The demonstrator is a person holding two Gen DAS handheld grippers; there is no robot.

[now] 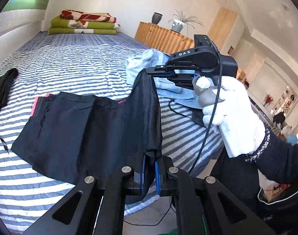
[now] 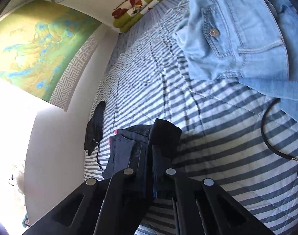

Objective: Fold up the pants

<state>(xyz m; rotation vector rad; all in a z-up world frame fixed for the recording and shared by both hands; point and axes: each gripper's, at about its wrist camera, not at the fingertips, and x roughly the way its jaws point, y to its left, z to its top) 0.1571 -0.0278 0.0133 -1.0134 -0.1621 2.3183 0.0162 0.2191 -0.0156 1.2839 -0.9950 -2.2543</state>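
Both tongs (image 1: 151, 168) (image 2: 150, 148) pinch black pants (image 1: 86, 129) edge above bed (image 1: 70, 58).

Daylight blows out white at eight o'clock in my right view, perhaps a window; fisheye edges bend and darken.

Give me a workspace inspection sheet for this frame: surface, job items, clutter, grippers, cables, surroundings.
Surface: striped bedspread, wrinkled.
Job's things: black pants, lifted at one edge, the rest draped on the bed.
Clutter: light denim garment; another dark garment at the bed edge; folded blankets at the far end.
Grippers: left gripper and right gripper both shut on the pants.
Cables: black cable lying on the bedspread.
Surroundings: wooden cabinet with vases; wall map.
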